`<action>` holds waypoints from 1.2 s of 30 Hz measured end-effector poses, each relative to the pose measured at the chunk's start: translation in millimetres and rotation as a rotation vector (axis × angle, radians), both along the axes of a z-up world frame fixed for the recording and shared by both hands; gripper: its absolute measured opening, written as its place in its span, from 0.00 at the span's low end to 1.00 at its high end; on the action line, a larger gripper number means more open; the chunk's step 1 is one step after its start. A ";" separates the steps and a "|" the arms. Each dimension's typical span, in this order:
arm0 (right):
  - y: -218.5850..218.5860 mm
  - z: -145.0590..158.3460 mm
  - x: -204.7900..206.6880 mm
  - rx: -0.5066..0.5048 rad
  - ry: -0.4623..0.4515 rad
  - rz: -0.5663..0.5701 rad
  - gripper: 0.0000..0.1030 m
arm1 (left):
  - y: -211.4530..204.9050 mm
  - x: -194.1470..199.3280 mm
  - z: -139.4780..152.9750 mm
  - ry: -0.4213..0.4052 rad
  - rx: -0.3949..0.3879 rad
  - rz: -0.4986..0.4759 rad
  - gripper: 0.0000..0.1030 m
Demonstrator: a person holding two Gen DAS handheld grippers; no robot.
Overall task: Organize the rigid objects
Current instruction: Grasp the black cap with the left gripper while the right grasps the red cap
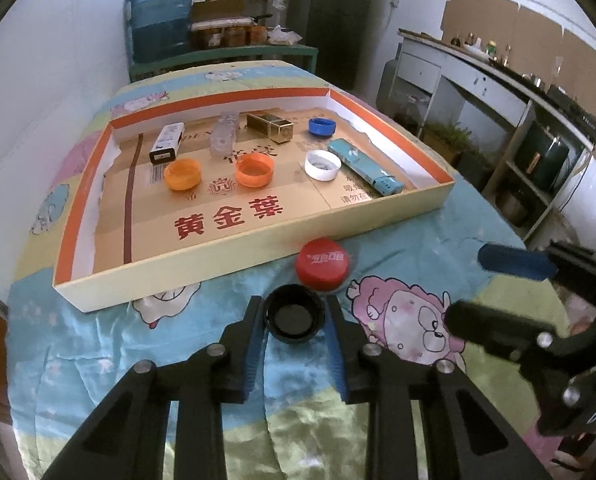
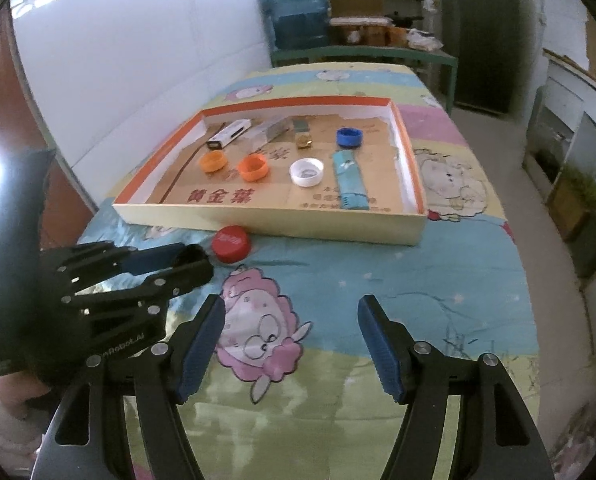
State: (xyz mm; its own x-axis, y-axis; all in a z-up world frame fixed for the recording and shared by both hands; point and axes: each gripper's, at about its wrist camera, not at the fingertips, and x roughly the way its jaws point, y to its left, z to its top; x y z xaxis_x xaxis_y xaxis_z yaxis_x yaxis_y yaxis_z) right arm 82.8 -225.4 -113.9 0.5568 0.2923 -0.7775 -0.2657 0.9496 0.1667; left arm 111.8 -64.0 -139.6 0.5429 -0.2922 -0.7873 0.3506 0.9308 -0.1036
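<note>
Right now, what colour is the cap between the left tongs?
Black cap, open side up; clearest in the left wrist view.

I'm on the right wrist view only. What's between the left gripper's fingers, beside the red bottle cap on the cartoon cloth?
Observer: A round black plastic bottle cap sits between the left gripper's fingers.
Operator: Which way up is it?
Observer: Open side up. The left wrist view looks straight down into its hollow.
Operator: Are the pads on it, or just around it?
Observer: Both blue pads look pressed against its rim on opposite sides, so it seems gripped. I cannot tell whether it is off the cloth.
</note>
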 end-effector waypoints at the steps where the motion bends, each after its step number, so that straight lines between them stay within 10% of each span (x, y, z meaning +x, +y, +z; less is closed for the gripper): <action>1: 2.1 -0.7 0.1 0.000 0.002 0.006 0.68 | 2.2 -0.5 0.7 0.000 -0.008 0.003 0.29; 15: 55.9 -16.9 36.7 0.002 -0.007 0.095 0.68 | 70.7 -13.6 33.5 -0.061 -0.075 0.179 0.29; 21: 68.3 -28.5 54.9 -0.055 0.002 0.049 0.30 | 84.7 -13.4 34.9 -0.066 -0.089 0.201 0.29; 36: 61.8 -1.1 36.9 -0.079 -0.065 0.018 0.30 | 90.7 -11.3 43.3 -0.077 -0.135 0.180 0.29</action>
